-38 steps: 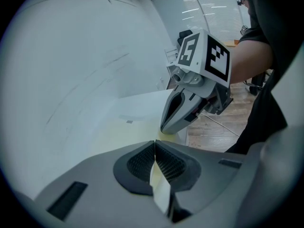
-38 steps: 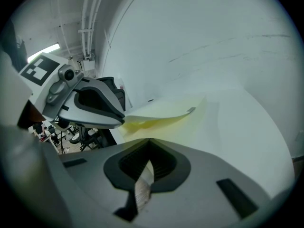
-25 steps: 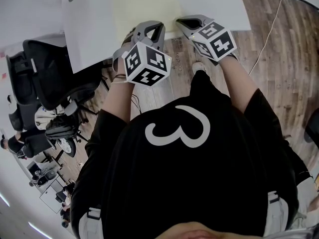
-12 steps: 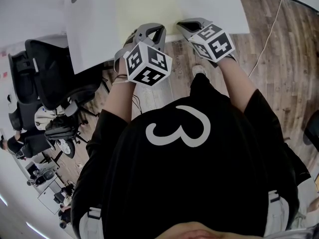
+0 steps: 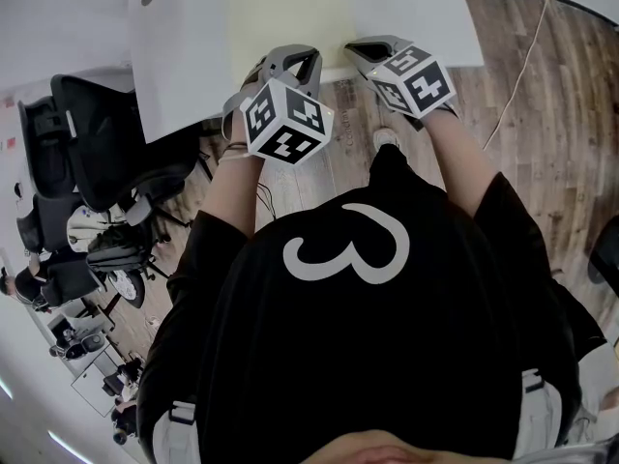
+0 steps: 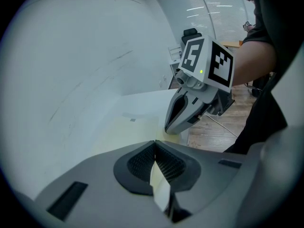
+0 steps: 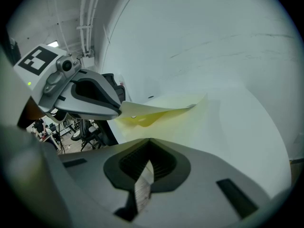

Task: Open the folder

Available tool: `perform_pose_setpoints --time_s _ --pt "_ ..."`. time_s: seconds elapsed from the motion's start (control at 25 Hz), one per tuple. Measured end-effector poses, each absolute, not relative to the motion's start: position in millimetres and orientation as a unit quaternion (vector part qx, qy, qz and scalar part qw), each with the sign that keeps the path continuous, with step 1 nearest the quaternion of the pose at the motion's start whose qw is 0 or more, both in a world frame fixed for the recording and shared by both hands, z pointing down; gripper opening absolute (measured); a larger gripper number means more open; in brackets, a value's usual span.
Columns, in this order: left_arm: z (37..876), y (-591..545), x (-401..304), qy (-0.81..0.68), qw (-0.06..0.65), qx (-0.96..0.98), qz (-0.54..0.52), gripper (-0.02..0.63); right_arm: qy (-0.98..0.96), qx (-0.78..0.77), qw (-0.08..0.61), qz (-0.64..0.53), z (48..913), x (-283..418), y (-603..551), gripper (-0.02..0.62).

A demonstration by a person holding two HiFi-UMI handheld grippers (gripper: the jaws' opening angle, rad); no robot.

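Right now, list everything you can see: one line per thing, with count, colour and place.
table: one, white, ahead of the person.
folder: one, pale yellow, on the table at its near edge, one corner of its cover lifted.
office chairs: at least two, black, left of the table.
floor: brown wood planks, under and right of the table.
cable: one, pale, across the floor at right.
shirt: one, black with a white mark, on the person.
left gripper: one, grey, jaws shut on the folder's cover.
right gripper: one, grey, jaws together at the folder's near edge; whether they grip it is unclear.
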State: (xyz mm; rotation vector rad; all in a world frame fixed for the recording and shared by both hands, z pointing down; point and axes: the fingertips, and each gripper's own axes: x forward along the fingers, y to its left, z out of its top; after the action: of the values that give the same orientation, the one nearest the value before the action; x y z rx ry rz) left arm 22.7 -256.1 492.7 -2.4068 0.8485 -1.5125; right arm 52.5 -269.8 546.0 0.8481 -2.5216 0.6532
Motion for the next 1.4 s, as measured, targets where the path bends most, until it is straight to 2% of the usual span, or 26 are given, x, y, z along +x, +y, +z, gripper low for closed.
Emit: perform_pose_setpoints --time_s 1.4 --pt "408.0 -259.1 -35.4 0.389 0.081 -0.81 -0.431 0.02 -0.885 0.32 0.245 0.234 545.5 55.7 -269.9 0.023"
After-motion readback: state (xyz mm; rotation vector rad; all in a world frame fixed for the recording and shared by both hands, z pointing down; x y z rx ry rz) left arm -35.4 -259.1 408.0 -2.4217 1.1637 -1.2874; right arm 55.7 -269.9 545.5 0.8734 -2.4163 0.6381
